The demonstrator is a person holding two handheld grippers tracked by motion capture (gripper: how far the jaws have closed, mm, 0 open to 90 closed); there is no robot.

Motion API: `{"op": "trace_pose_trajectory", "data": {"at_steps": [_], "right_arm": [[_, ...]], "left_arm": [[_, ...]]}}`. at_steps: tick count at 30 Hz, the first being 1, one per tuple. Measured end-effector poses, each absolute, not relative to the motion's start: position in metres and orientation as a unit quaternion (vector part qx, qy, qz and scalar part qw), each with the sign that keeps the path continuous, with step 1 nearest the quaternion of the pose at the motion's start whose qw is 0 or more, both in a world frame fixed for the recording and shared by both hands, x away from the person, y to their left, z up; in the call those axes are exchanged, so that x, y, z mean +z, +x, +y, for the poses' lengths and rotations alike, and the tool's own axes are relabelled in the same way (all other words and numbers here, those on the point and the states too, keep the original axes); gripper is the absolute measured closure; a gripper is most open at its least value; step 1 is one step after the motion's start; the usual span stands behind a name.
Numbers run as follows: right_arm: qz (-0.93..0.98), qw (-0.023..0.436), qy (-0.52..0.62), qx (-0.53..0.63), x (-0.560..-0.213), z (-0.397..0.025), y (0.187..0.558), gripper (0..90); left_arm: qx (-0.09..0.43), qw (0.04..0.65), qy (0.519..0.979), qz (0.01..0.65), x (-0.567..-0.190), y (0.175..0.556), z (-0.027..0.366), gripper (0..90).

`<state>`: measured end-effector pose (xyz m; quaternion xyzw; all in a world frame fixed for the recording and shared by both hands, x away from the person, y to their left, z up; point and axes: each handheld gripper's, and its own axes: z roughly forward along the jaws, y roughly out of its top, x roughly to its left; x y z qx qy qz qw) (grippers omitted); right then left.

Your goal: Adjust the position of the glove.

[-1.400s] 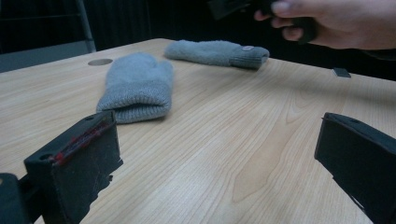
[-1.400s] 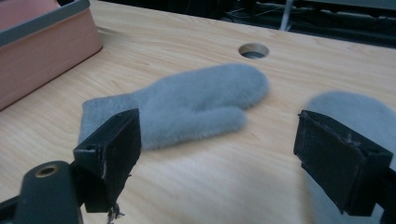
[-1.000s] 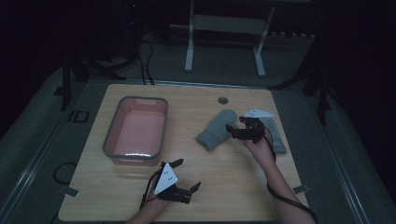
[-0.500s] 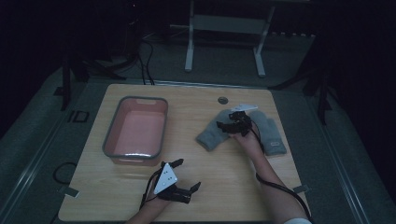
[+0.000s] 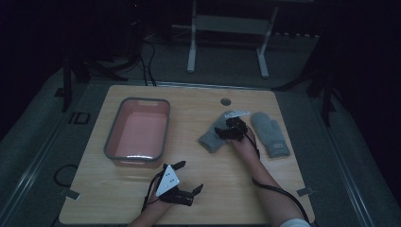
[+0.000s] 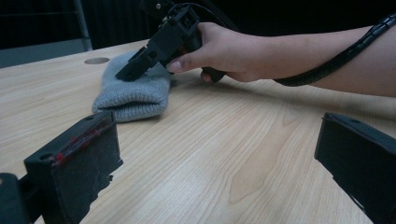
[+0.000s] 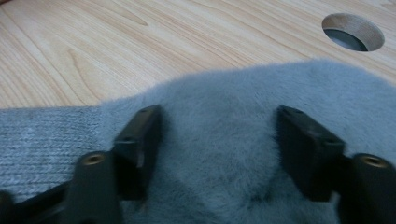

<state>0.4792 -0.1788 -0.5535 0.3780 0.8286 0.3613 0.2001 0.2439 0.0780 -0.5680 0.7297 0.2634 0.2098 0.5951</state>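
Observation:
Two grey mittens lie on the wooden table. The left mitten (image 5: 211, 137) (image 6: 133, 93) (image 7: 224, 154) lies under my right gripper (image 5: 226, 129) (image 7: 217, 135), which stands open with its jaw tips pressed onto the fuzzy fabric, one on each side of a patch. The other mitten (image 5: 270, 134) lies flat just to the right, untouched. My left gripper (image 5: 189, 177) (image 6: 219, 158) rests near the table's front edge, open with nothing between its jaws, pointing toward the mitten.
A pink tub with a grey rim (image 5: 113, 137) stands at the left of the table. A round cable hole (image 5: 225, 101) (image 7: 352, 32) sits near the far edge. The right gripper's cable (image 5: 279, 191) trails along the forearm.
My right gripper has moved left from the right mitten and come down onto the left mitten. The left gripper has stayed put.

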Motion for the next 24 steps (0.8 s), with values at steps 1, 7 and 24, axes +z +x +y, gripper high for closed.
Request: {"op": "trace_pose_trajectory", "data": {"at_steps": [1, 7, 24], "right_arm": [[0.829, 0.205, 0.376, 0.359, -0.554, -0.179, 0.479, 40.4], [0.830, 0.205, 0.365, 0.369, -0.554, -0.177, 0.479, 70.9], [0.872, 0.103, 0.236, 0.416, -0.518, -0.198, 0.449, 84.0]], "left_arm": [[0.210, 0.595, 0.730, 0.263, -0.568, 0.244, 0.078, 0.4], [0.211, 0.595, 0.730, 0.262, -0.568, 0.244, 0.078, 0.4], [0.212, 0.593, 0.730, 0.265, -0.568, 0.244, 0.078, 0.4]]}}
